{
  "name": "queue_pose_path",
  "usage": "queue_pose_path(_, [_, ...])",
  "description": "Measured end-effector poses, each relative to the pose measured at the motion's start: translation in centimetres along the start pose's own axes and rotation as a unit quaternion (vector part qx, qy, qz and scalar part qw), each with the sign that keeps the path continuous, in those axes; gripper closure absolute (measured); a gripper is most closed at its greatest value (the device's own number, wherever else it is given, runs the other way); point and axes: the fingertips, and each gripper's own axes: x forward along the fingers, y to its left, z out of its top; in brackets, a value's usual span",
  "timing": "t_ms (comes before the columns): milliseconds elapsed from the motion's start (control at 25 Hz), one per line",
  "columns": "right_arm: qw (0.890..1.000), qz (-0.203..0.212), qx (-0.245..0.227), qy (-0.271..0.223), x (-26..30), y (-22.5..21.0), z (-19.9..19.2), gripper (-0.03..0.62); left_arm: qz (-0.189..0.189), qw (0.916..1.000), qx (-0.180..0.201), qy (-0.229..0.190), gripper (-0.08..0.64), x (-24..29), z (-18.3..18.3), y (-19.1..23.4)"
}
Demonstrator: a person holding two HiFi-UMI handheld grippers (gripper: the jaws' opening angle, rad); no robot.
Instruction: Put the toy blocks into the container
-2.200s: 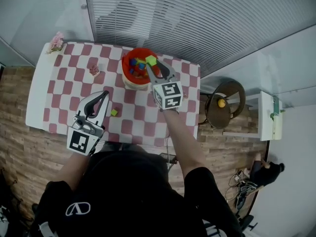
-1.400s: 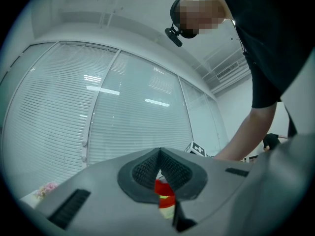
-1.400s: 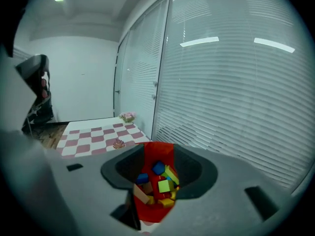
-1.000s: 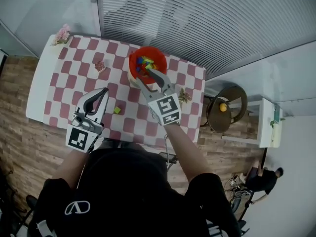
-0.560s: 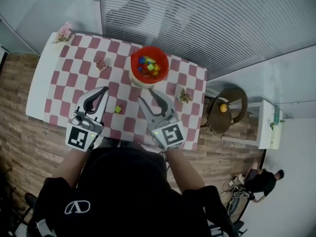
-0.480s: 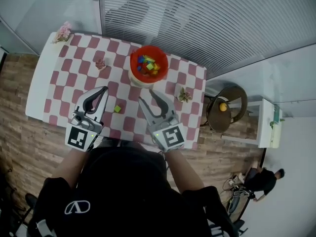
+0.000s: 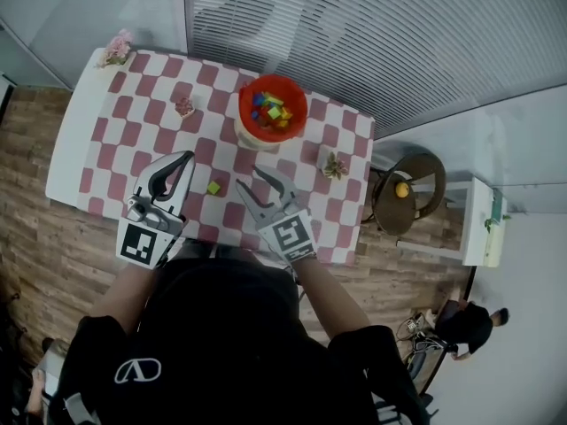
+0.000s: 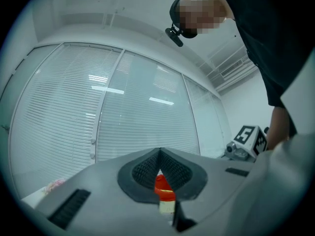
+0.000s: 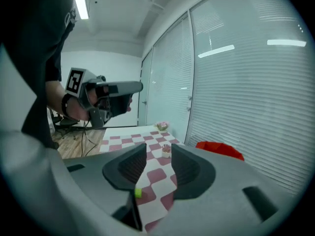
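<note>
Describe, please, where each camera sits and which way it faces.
Head view: on the person's head, looking steeply down at the checked table; arms, left tool, right tool show.
Left gripper view: rides the left tool, faces red container and blinds; shut jaws, person's torso show.
Right gripper view: rides the right tool, looks along the table; open jaws, left tool show.
All three share the red container.

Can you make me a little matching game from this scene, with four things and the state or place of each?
Things:
1. green block
2. red container
3. left gripper
4. right gripper

States:
A. fingers apart, nothing held
B. holds coloured blocks
C. alone on the checked cloth
D. fingers together, nothing held

Pairs: 1-C, 2-B, 3-D, 4-A
</note>
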Motion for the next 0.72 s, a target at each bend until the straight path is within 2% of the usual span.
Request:
queue_pose_path(160, [0.997,0.038,0.017,0.063,3.0,2.4,-4.3,0.42,0.011,0.9999,0.0,0.001,0.554,-0.9,-0.2,0.5])
queue_pose_path(320, [0.988,0.076,0.021,0.131,6.3,5.0,-9.1,0.41,0.022,0.9997,-0.001,0.006,0.554,-1.7,-0.4,1.0])
queue_pose_path(520, [0.972,0.104,0.018,0.208,9.7,7.2,-14.3,0.405,0.034,0.9994,-0.002,0.004,0.555,-2.6,-0.4,1.6])
queue_pose_path(720, [0.95,0.133,0.03,0.282,11.4,8.4,-19.3,0.381,0.043,0.9991,-0.005,0.007,0.554,-3.2,-0.6,2.1])
